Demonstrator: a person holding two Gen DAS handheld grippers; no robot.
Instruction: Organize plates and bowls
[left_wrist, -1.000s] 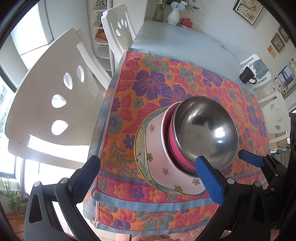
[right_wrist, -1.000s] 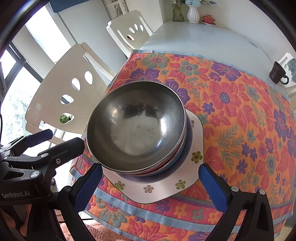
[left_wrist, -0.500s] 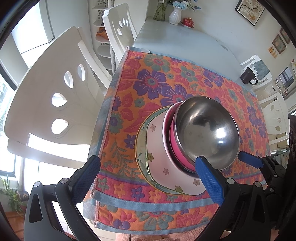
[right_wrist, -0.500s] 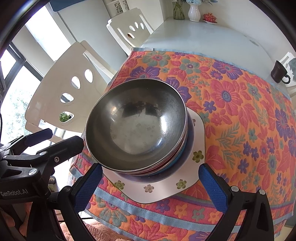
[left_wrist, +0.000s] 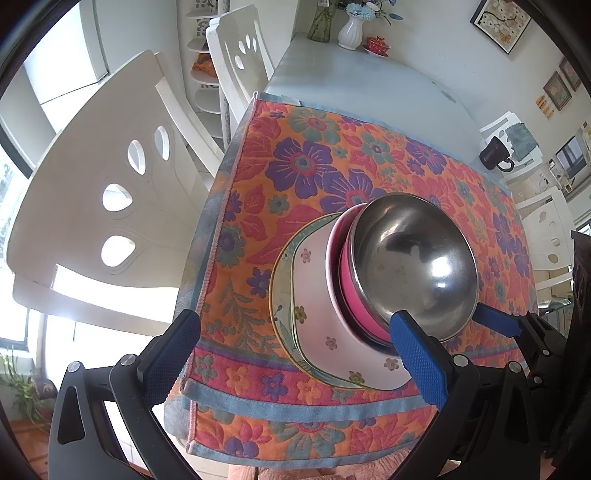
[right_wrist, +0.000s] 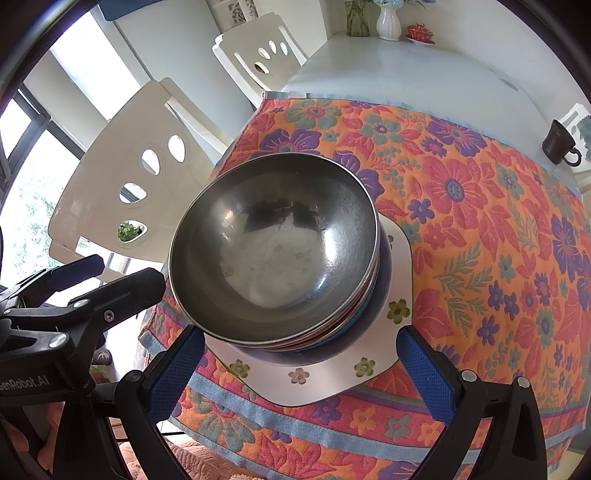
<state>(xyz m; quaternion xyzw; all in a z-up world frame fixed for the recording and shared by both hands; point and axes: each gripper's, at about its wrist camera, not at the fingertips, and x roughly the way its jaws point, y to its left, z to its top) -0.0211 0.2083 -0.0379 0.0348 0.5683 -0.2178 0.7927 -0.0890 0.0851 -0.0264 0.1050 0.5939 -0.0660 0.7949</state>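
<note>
Dishes stand in one stack near the front edge of a dining table, on a quilted floral cloth (right_wrist: 480, 221) of orange, red and purple with a blue border. At the top sits a round stainless steel bowl (right_wrist: 273, 251), mouth upward, its inside dull grey with faint smudges and a bright glint. Being round, it has no long axis. Beneath it nest more bowls, seen only as rims: a pink bowl (left_wrist: 349, 288) in the left wrist view, and blue and reddish edges in the right wrist view. They rest on a white plate (right_wrist: 306, 387) with angled corners and small printed flowers, which lies on a round pale green plate (left_wrist: 282, 291) with a thin yellow rim.

Left gripper (left_wrist: 295, 362) hovers at the stack's left, its blue textured pads spread wide with nothing between them but cloth and plate edge. Right gripper (right_wrist: 301, 373) faces the stack from the front, jaws also spread wide, one pad on each side of the white plate's near edge; whether they touch it cannot be told.

Beyond the cloth the tabletop (right_wrist: 406, 70) is pale and glossy. A dark mug (right_wrist: 557, 142) stands at its right edge, and a white vase (right_wrist: 388, 22) with a small red dish at the far end. White chairs (left_wrist: 110, 199) with teardrop cut-outs stand at the left, beside bright windows.
</note>
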